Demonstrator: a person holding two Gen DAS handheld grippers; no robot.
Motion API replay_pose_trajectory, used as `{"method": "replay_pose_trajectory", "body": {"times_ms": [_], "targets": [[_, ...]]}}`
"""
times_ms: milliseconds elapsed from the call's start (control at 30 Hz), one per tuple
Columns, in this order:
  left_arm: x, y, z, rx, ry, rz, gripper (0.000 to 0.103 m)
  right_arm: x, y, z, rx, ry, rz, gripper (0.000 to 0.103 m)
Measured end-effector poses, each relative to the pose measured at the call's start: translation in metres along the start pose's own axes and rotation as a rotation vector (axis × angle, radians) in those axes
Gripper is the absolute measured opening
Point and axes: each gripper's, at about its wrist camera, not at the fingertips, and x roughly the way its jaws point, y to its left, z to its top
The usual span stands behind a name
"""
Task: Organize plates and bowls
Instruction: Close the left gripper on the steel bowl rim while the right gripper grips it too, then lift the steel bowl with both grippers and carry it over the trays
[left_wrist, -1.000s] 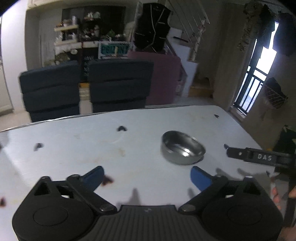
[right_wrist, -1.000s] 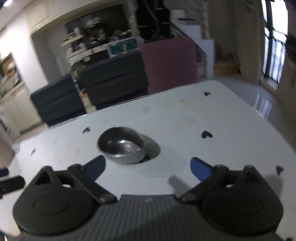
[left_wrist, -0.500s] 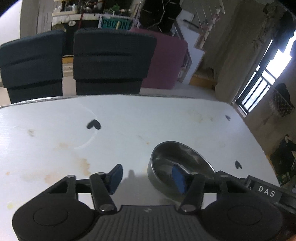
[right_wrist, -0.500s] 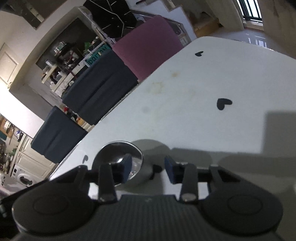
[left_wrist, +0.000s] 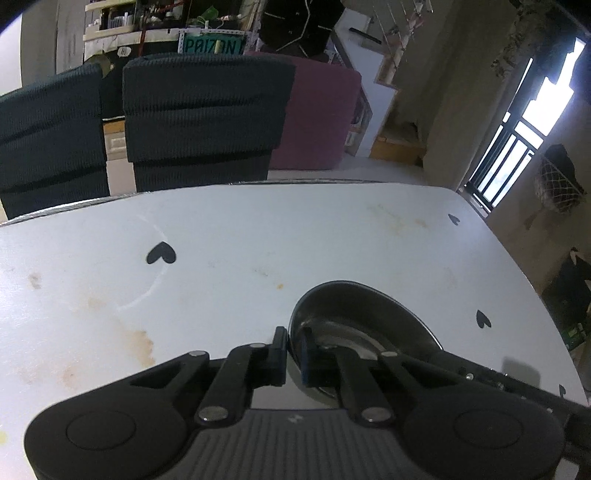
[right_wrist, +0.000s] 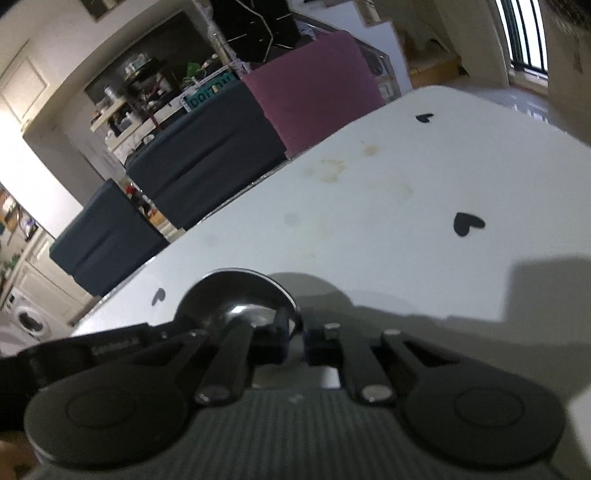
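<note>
Both tools have just clamped onto the same steel bowl. The left gripper, which a second ago stood wide open above the table with the bowl well ahead of it, has come down and its jaws have been closing; they now pinch the bowl's near-left rim, one blue-padded finger outside the wall and one inside. The right gripper has done the same from the opposite side: its jaws have been closing and now nip the rim at the bowl's right edge. Judging from this double hold, the grasp step is done and a two-handed lift or carry of the bowl comes next.

The steel bowl is round, shallow and thin-walled, with a polished inside that throws back a bright highlight in the right wrist view; a slick rim like that could slip under a narrow pinch. It sits on the white table, a smooth, rounded top marked with yellowish stains, a faint ring scuff and small black heart stickers. Beyond the far edge stand ribbed dark chairs and a maroon chair.
</note>
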Motion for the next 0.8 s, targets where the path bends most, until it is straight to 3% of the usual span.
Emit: {"method": "replay_pose_trajectory", "body": {"times_ms": [300,800], "targets": [[-0.064,-0.004,-0.013,-0.002,-0.028,0.018,0.006,-0.040,0.018,-0.002,-0.040,-0.007,0.041,0.007],[-0.228,-0.011,-0.070,-0.064,-0.144,0.128,0.006,-0.153,0.061,-0.023,-0.223,-0.039,0.199,0.007]]}}
